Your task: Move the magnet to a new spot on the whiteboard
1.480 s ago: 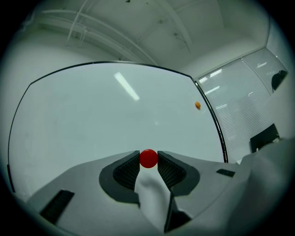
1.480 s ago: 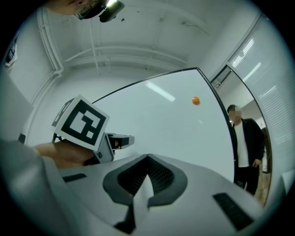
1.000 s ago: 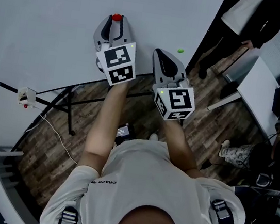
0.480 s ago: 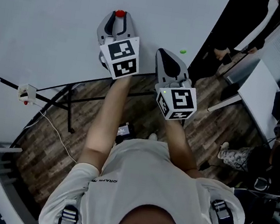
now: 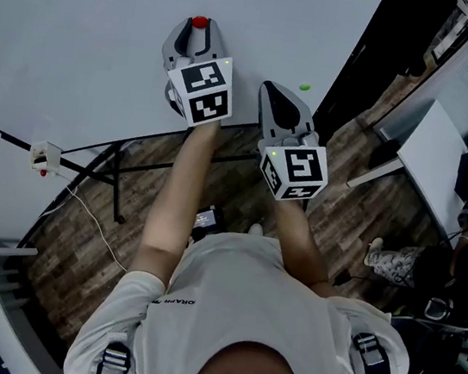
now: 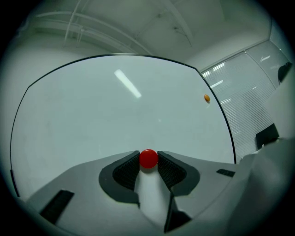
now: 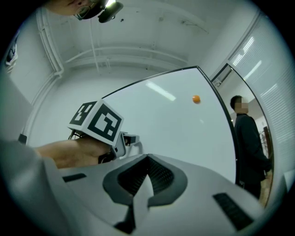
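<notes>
A small red magnet point(image 5: 199, 22) lies against the whiteboard point(image 5: 82, 37), pinched between the tips of my left gripper point(image 5: 197, 30). In the left gripper view the red magnet point(image 6: 148, 158) sits between the two ribbed pads point(image 6: 125, 170), touching both, with the whiteboard point(image 6: 92, 115) right behind it. My right gripper point(image 5: 271, 90) hovers just right of the left one near the board's lower edge. Seen in its own view, the right gripper point(image 7: 147, 159) is shut with nothing in it.
A second small magnet point(image 5: 303, 86) sticks to the board near its right edge, also visible as the small magnet point(image 7: 196, 98). A person in dark clothes point(image 7: 249, 138) stands right of the board. Easel legs point(image 5: 115, 168) and a white table point(image 5: 436, 147) stand on the wood floor.
My left gripper has carried the red magnet slightly up the board. The bystander at the top right has left the head view. The right gripper has barely moved.
</notes>
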`<state>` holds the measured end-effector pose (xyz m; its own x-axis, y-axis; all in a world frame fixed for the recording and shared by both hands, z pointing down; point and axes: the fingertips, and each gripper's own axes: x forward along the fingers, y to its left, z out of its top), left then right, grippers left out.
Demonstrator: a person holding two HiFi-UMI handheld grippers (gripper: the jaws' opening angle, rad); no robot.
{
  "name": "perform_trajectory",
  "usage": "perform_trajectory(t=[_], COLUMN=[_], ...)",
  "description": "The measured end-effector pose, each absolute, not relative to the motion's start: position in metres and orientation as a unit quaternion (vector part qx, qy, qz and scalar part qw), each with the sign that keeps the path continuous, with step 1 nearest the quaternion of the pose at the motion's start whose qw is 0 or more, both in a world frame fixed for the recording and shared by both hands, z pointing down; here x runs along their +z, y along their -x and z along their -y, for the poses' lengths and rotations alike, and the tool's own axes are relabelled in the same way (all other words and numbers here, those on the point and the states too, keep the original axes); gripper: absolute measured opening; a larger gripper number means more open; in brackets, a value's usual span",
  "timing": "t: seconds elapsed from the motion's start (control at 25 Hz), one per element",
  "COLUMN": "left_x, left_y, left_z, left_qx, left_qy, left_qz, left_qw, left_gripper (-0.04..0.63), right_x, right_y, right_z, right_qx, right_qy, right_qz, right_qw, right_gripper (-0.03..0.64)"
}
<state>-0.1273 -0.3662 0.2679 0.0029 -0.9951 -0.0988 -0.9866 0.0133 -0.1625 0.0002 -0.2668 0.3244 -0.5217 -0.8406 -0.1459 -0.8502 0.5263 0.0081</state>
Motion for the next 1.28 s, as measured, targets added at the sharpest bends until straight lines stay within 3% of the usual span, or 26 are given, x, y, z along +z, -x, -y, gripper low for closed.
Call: perform_trajectory(t=[1.28], left_x=[0.2689], left_y=[0.1255], left_z=[0.3686], left_qx=[-0.007], left_qy=[0.706], left_qz=[-0.703], left_qw=[0.085], left_gripper=[0.132], right_x=[0.3261], right_y=[-0.0011], right_z=[0.2666], right_qx=[0.039], right_qy=[0.484], right_qz=[-0.872], right_qw=[0.061], right_gripper=[0.003])
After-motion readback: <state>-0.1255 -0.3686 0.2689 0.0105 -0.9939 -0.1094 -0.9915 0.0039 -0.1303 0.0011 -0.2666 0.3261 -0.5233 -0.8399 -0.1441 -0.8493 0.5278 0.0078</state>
